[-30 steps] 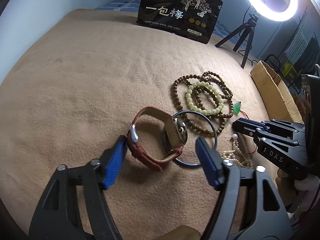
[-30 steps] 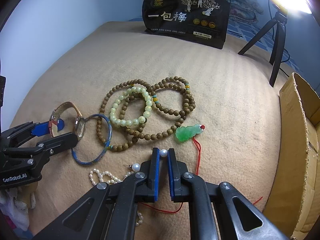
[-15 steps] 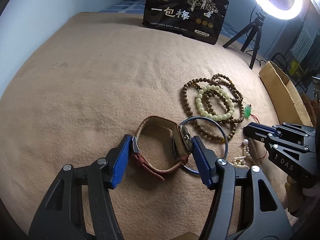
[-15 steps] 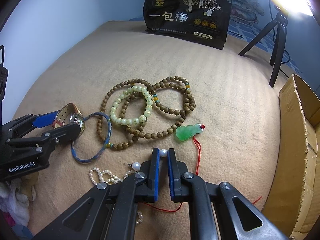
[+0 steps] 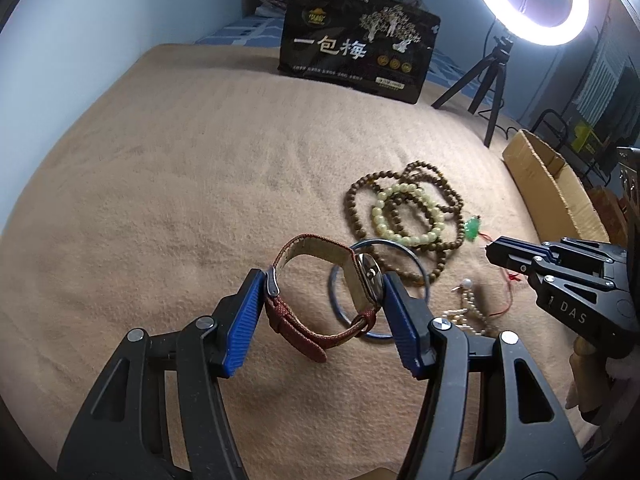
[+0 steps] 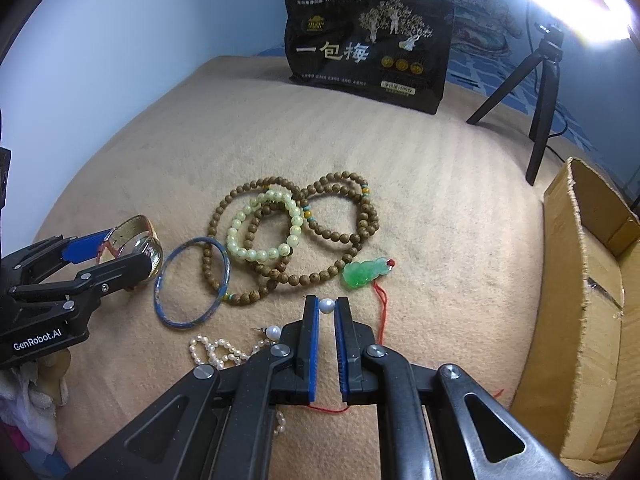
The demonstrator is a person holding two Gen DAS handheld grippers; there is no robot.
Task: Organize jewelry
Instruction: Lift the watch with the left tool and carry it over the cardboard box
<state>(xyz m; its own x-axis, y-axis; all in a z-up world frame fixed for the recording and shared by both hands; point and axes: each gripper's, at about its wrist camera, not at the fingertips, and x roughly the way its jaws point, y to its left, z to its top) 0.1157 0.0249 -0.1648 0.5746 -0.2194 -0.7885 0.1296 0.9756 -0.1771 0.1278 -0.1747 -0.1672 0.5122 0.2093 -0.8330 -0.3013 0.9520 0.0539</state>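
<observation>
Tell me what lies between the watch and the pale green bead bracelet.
In the right wrist view, the blue bangle lies between the watch and the pale green bead bracelet, overlapped on its bracelet side by a strand of the brown bead necklace.

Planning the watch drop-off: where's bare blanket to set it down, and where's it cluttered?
Free: the blanket left of the watch, up to the black bag; also the strip between the brown beads and the cardboard box. Crowded: beads, blue bangle, pearl strand, jade pendant.

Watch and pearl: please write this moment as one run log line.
left gripper: shut on watch | right gripper: shut on pearl | bangle: on blanket
</observation>
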